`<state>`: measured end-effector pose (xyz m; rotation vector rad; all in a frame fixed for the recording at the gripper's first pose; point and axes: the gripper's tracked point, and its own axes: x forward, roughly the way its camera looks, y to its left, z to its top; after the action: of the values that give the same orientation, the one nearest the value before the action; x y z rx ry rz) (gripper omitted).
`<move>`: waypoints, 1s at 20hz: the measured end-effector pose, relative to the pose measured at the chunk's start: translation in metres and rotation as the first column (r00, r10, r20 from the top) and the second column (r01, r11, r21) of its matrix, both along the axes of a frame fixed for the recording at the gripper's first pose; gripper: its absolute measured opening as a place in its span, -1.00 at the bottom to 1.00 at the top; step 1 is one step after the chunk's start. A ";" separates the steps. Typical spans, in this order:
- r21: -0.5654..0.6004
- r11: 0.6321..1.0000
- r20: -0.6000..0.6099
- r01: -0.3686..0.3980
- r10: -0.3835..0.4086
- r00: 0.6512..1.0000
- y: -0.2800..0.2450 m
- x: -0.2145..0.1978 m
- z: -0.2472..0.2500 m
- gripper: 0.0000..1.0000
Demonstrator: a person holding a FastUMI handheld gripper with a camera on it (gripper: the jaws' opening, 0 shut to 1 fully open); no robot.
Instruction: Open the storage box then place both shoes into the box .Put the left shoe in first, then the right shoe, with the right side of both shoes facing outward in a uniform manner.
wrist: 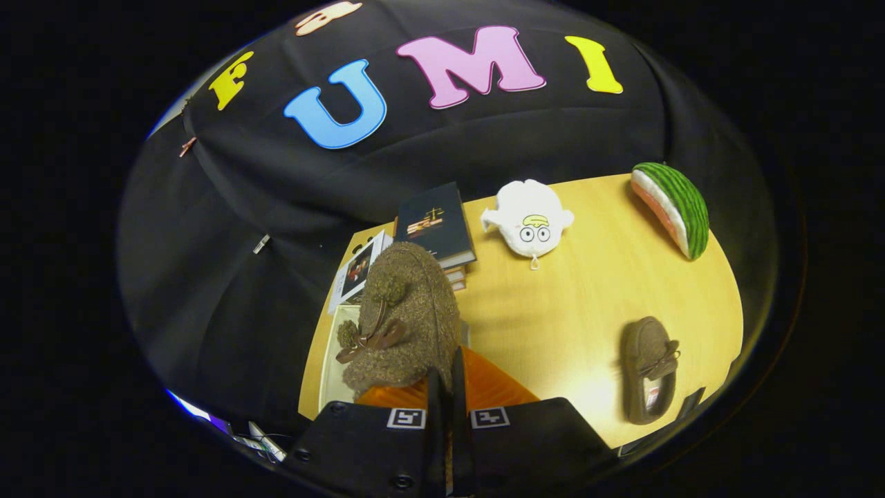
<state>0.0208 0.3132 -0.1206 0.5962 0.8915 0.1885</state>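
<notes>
Fingers (448, 387) nearly together, pinching fuzzy shoe (404, 318) by its heel edge, dangling it toe-up over the open box (339, 360).

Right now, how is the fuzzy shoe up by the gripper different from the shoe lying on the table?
The held shoe hangs in the air just ahead of the gripper, whose fingers pinch its edge; the other shoe lies flat on the wooden table. The held shoe shows its orange sole and toe; the other shoe shows its open top and lining. The held shoe looks bigger, being nearer the camera. Both are brown, fuzzy, with a bow.
</notes>
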 end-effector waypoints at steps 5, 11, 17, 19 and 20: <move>-0.003 1.000 -0.067 -0.023 0.023 0.997 0.056 0.002 -0.008 -0.82; -0.066 0.997 -0.145 -0.048 0.038 0.989 0.113 0.000 -0.038 -0.82; -0.145 0.989 -0.217 -0.031 -0.001 0.976 0.147 -0.002 -0.076 -0.82; -0.134 0.990 -0.234 -0.036 0.003 0.972 0.160 -0.003 -0.082 -0.82; -0.118 0.992 -0.237 -0.041 0.012 0.971 0.168 -0.003 -0.083 -0.81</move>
<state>0.0174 0.4817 -0.2035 0.4995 1.1335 0.0867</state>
